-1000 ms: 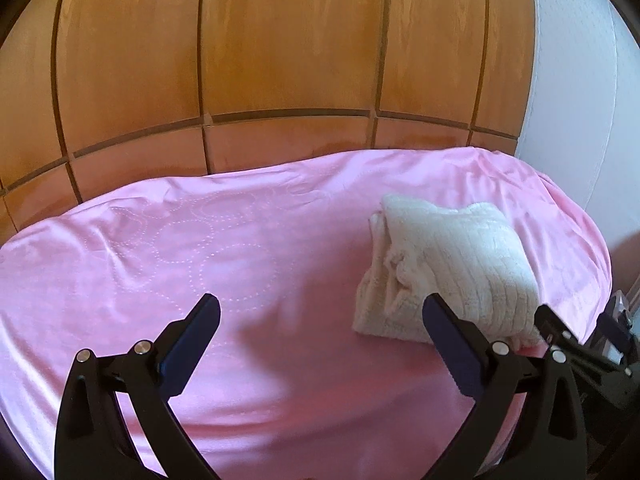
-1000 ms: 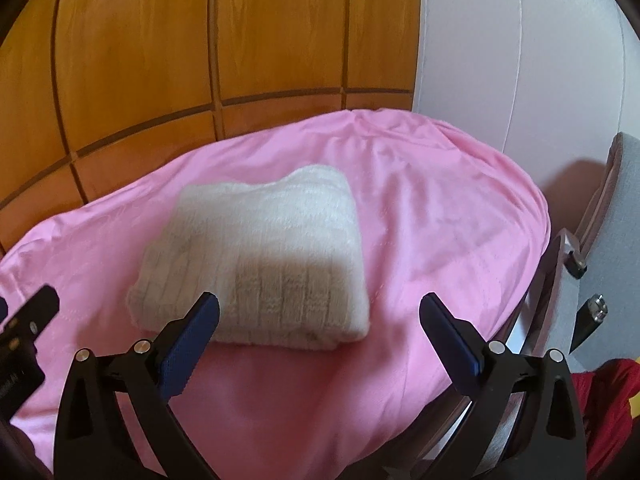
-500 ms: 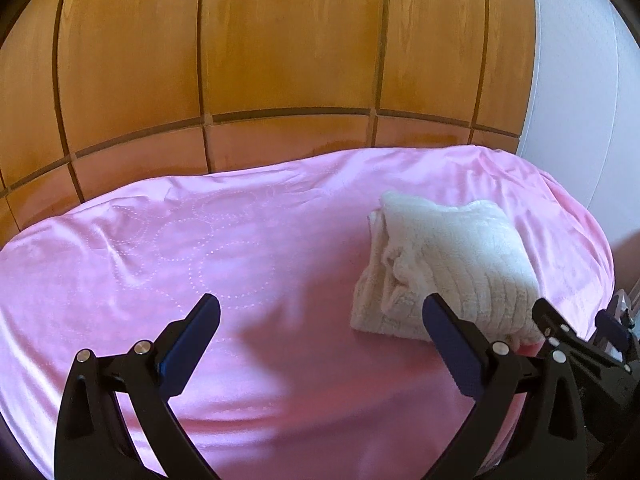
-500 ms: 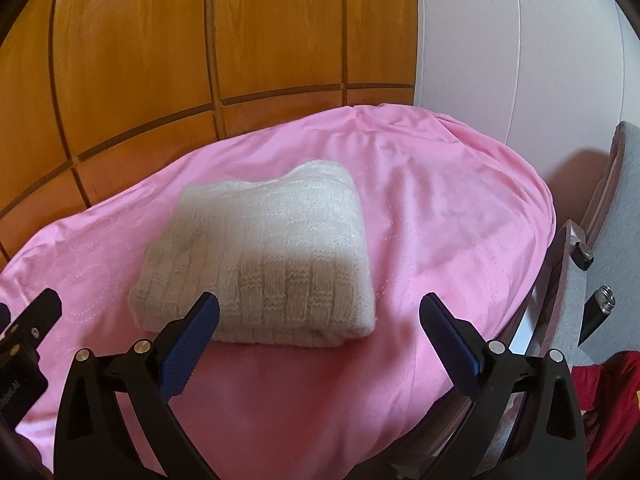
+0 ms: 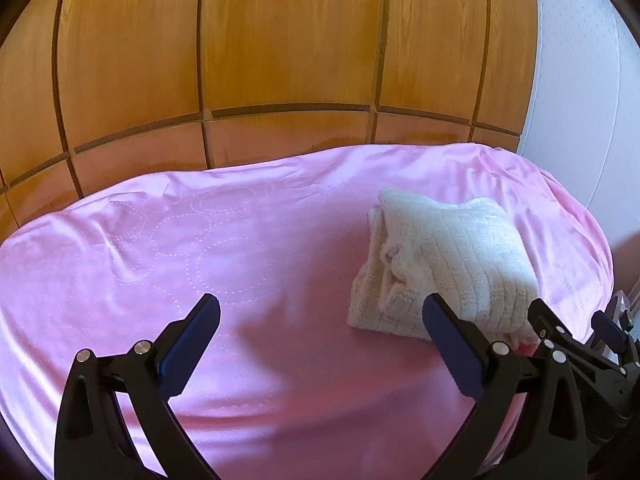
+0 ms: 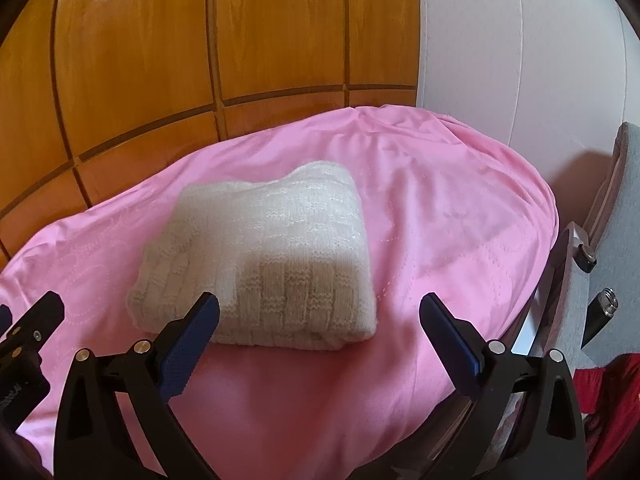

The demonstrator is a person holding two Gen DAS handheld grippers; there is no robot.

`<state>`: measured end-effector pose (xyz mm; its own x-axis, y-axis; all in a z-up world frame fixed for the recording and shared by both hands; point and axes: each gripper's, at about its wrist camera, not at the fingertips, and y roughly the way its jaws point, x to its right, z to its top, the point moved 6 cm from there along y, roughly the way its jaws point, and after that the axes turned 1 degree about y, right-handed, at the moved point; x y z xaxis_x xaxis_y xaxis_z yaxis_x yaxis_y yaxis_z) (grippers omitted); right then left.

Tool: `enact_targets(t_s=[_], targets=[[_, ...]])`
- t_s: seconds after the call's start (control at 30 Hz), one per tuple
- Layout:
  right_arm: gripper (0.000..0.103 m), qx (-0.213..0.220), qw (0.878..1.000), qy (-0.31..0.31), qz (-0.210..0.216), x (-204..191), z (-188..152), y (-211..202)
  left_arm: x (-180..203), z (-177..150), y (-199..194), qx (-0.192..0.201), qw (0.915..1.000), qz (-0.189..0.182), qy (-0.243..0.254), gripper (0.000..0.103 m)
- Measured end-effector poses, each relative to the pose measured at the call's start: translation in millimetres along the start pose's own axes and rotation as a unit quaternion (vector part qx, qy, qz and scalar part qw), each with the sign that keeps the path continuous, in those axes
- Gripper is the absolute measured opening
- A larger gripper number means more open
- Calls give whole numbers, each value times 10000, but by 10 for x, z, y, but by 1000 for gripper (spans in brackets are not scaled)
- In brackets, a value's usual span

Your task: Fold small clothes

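The sweater (image 6: 260, 256) lies fully folded on the pink sheet (image 6: 440, 240), both the left gripper (image 5: 320, 344) and right gripper (image 6: 320, 340) wide open and empty, nothing left visible.

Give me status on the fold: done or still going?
Looks done: the cream knitted garment lies as a compact folded bundle on the pink sheet. Nothing in hand: left gripper and right gripper both have jaws open and empty. No other unfolded clothes visible on the sheet.

Glossy orange-brown wood panelling (image 5: 280, 60) behind, dark grooves between panels, white textured wall (image 6: 520, 60) at right, pink sheet (image 5: 200, 280) (faint dotted circles), grey chair (image 6: 628, 200).
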<state>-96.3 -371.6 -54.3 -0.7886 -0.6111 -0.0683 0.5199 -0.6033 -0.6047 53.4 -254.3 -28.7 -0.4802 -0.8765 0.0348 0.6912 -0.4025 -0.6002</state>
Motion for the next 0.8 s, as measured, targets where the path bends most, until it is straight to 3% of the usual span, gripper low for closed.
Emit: enact_targets(t_s=[0.8], targets=[[99, -11, 10000, 12, 23, -47, -64, -35, -6, -19, 22, -25, 10000, 77, 4, 101]])
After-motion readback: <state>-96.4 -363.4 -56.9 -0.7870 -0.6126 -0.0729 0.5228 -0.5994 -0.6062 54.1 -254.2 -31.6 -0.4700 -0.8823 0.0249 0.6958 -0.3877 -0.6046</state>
